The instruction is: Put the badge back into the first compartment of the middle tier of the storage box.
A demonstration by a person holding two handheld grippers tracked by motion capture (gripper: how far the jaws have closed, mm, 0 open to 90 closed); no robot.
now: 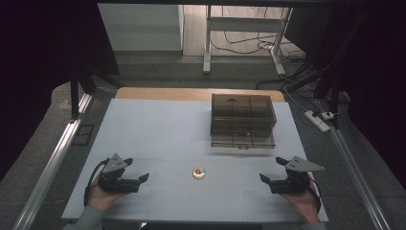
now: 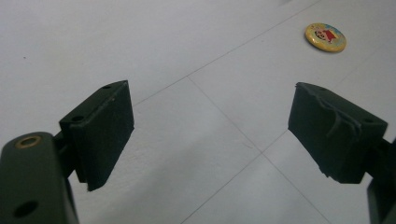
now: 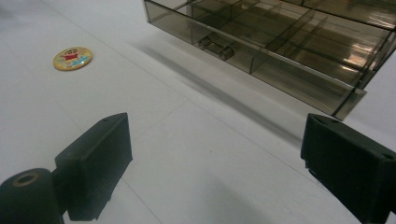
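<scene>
The round badge (image 1: 198, 172) lies between left tongs (image 1: 143, 178) and right tongs (image 1: 263, 178), well apart.

I see a table (image 1: 158, 129) with my two grippers low at its near edge, the left gripper (image 1: 143, 178) and the right gripper (image 1: 264, 178) pointing inward at each other, well apart. A badge (image 1: 198, 172) lies flat on the table between them, a little ahead of both. Past the badge, ahead of the right gripper, a box (image 1: 243, 120) with compartments stands on the table. From the left gripper, the badge lies ahead and to the right.
</scene>
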